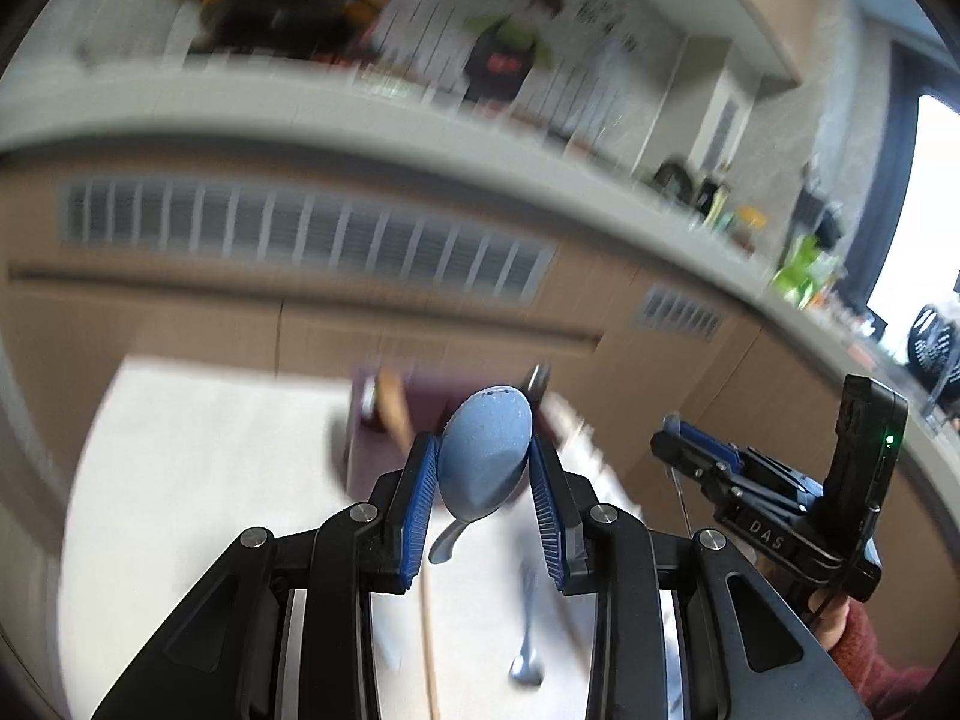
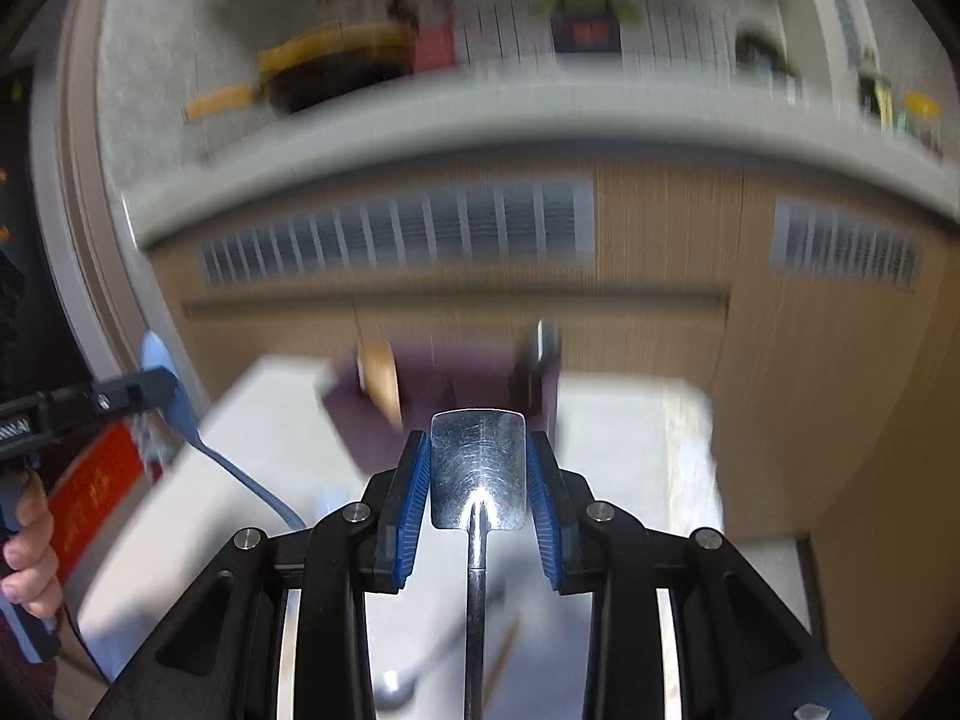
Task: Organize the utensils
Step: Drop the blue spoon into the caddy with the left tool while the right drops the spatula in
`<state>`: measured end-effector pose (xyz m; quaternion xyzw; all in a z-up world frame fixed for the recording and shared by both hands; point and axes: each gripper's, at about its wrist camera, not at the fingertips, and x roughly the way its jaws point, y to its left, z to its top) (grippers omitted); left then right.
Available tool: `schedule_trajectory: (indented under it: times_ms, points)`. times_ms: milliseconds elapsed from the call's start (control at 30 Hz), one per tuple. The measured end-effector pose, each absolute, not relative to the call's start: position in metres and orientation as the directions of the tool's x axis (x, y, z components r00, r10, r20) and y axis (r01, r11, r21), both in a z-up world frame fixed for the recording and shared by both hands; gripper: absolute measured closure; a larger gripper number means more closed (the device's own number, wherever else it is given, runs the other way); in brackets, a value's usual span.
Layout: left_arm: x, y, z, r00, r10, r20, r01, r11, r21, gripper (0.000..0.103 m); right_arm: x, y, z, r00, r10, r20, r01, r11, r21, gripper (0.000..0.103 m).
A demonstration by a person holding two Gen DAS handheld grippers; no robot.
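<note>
Kitchen table [image 2: 630, 438]: purple holder [image 2: 456, 384] sat dead ahead; left gripper [image 1: 483, 468] clamped blue spoon [image 1: 486, 456], right gripper [image 2: 478, 471] clamped steel spatula [image 2: 478, 468].

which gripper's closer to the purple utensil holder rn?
Roughly even, cannot tell. Left gripper, clamping blue spoon, and right gripper, clamping metal spatula, both sit short of the holder.

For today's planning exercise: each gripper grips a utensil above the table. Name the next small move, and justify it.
Probably carry the blue spoon in the left gripper forward over the purple holder and lower it in. Both grippers are already shut on utensils, the right gripper on the metal spatula, and the holder stands just ahead.
</note>
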<state>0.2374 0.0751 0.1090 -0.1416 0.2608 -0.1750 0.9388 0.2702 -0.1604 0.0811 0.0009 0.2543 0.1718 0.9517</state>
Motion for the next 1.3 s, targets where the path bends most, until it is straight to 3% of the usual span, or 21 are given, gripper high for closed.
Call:
schedule_trajectory:
  times_ms: [133, 300, 533, 867, 1067, 1300]
  points:
    - [0.255, 0.083, 0.16, 0.844, -0.419, -0.335, 0.295, 0.884, -0.362, 0.071, 0.279, -0.161, 0.155, 0.873, 0.405, -0.271, -0.389, 0.914, 0.112, 0.074]
    - [0.288, 0.09, 0.169, 0.852, -0.412, -0.324, 0.294, 0.887, -0.357, 0.071, 0.306, -0.15, 0.181, 0.907, 0.389, -0.159, -0.376, 0.92, 0.11, 0.074]
    - [0.334, 0.095, 0.129, 0.794, -0.453, -0.405, 0.28, 0.865, -0.417, 0.071, 0.371, -0.129, 0.133, 0.894, 0.375, -0.244, -0.348, 0.926, 0.147, 0.074]
    - [0.375, 0.08, 0.08, 0.721, -0.476, -0.503, 0.26, 0.86, -0.44, 0.071, 0.432, -0.124, 0.073, 0.884, 0.365, -0.292, -0.326, 0.929, 0.176, 0.073]
    - [0.39, 0.062, 0.045, 0.632, -0.516, -0.578, 0.281, 0.848, -0.45, 0.071, 0.432, -0.137, 0.038, 0.789, 0.475, -0.39, -0.408, 0.879, 0.246, 0.068]
    - [0.362, 0.073, 0.057, 0.734, -0.462, -0.497, 0.241, 0.862, -0.446, 0.067, 0.378, -0.161, 0.04, 0.834, 0.344, -0.431, -0.325, 0.938, 0.118, 0.064]
